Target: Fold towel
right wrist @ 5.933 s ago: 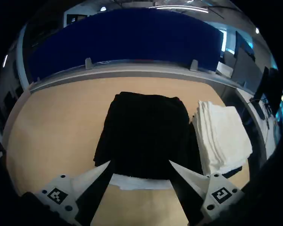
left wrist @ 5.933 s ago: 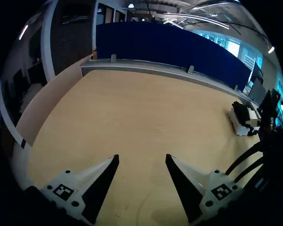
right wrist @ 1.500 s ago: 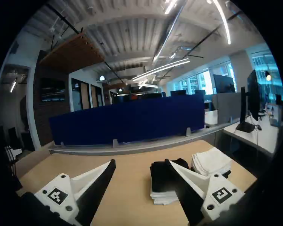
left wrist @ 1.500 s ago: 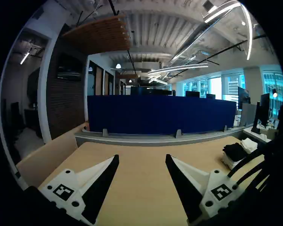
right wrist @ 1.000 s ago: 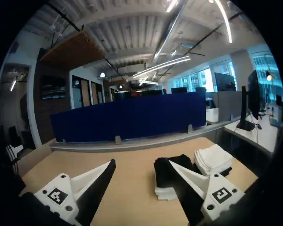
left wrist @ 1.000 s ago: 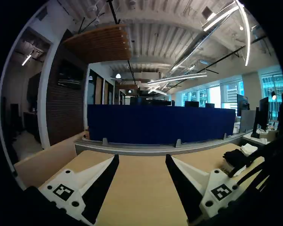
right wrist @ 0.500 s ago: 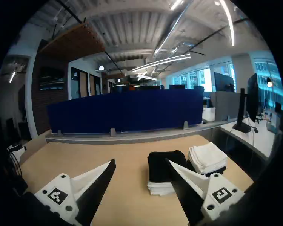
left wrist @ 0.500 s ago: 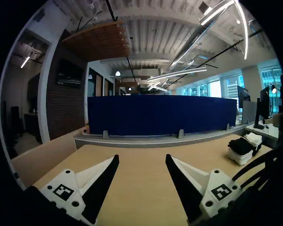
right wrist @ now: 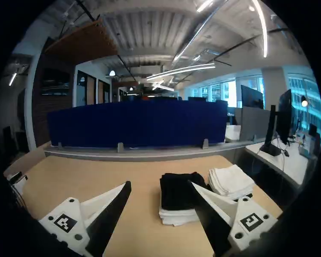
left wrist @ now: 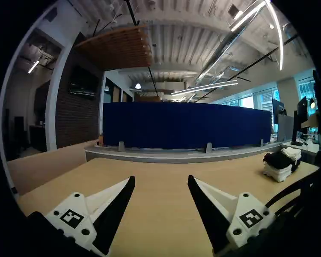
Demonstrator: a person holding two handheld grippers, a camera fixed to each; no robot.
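Note:
In the right gripper view a stack of folded towels (right wrist: 177, 195), black on top of white, lies on the wooden table (right wrist: 83, 180) just ahead of my right gripper (right wrist: 159, 185), which is open and holds nothing. A second pile of folded white towels (right wrist: 230, 180) sits to its right. In the left gripper view the same stacks (left wrist: 281, 165) appear small at the far right of the table (left wrist: 160, 180). My left gripper (left wrist: 160, 180) is open over bare wood with nothing between its fingers.
A dark blue partition (right wrist: 137, 122) with a grey rail runs along the table's far edge. Another desk with a monitor (right wrist: 282, 124) stands to the right. Black cables (left wrist: 295, 192) cross the lower right of the left gripper view.
Both grippers tilted up from looking down at the table to looking level across it. Over the last second the towel stacks drifted slightly in both views. Both grippers stayed open.

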